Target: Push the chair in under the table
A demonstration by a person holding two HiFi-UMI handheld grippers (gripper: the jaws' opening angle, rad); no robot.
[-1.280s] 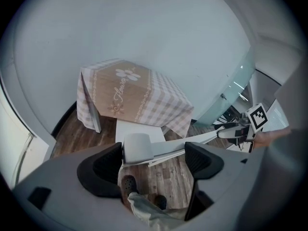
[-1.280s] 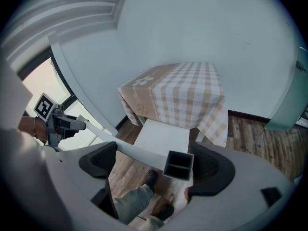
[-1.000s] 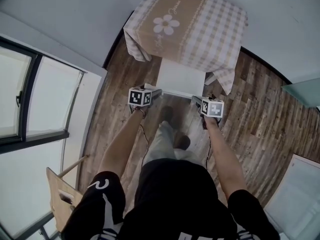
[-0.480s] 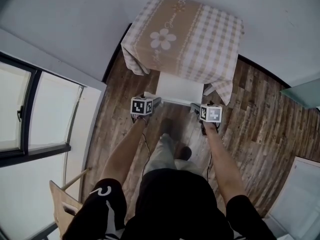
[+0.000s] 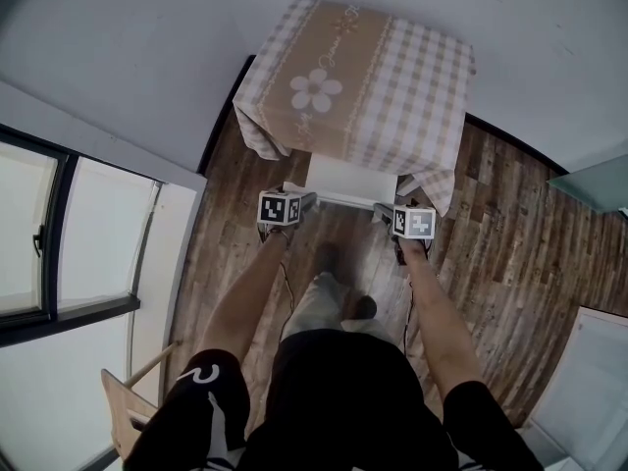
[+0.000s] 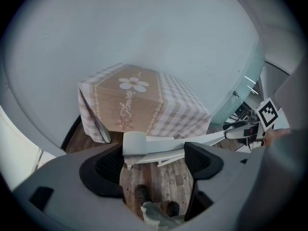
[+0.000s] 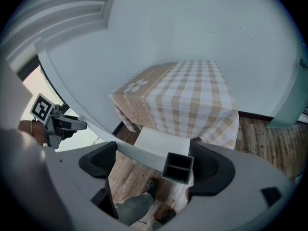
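Chair (image 5: 353,179) has slid further under over the last second. Less white seat shows at the six o'clock edge of the bench (image 5: 358,77), so I judge the push nearly done. Left gripper (image 5: 303,201) and right gripper (image 5: 384,210) each have fingers spread, straddling an end of the white top rail (image 5: 345,202).

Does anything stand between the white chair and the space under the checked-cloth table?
Nothing visible does. The white chair stands right at the square table with the beige checked cloth, and its seat already reaches the hanging edge of the cloth. The cloth hides the floor beneath the table, so that part cannot be checked.
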